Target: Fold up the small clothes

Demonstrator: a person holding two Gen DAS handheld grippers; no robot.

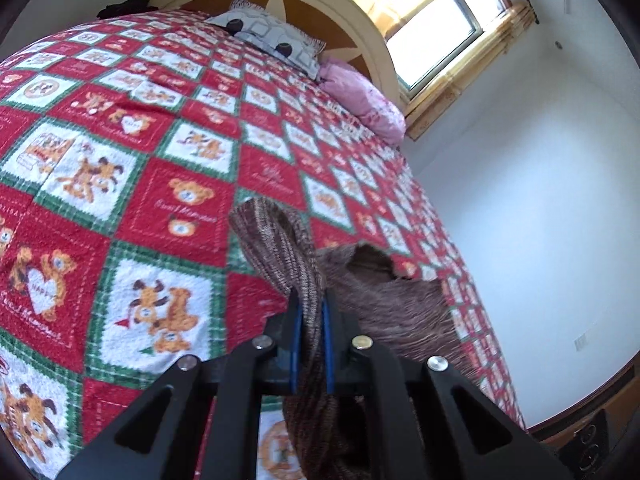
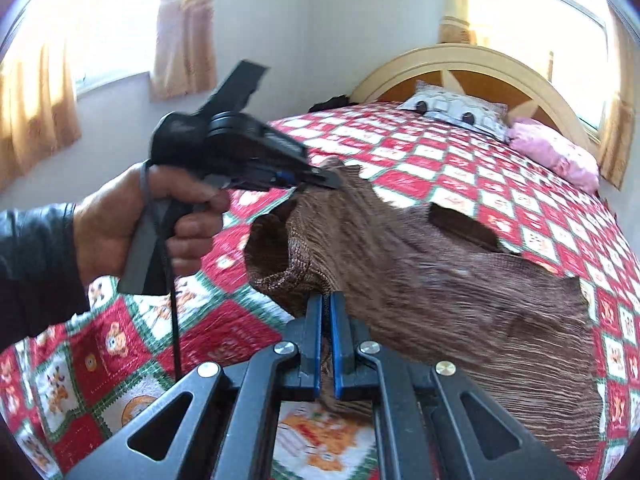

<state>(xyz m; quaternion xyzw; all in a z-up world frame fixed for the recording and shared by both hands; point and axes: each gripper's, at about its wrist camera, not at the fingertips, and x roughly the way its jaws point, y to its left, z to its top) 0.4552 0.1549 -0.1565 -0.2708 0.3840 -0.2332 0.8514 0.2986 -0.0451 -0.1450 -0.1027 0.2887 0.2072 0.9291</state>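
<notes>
Both the left gripper (image 1: 311, 312) and right gripper (image 2: 327, 308) pinch the brown knit garment (image 2: 440, 280); edges seem lifted.

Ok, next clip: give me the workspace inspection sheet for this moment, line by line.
Surface: bed with red, white and green teddy-bear quilt.
Job's things: brown knit garment, partly lifted off the quilt, blurred.
Clutter: patterned pillow, pink pillow, dark item by the headboard.
Grippers: left gripper shut on the garment; right gripper shut on the garment's edge; left hand with dark sleeve on the handle.
Cables: black cable hanging below the left hand.
Surroundings: cream headboard, windows with yellow curtains, white walls.
</notes>
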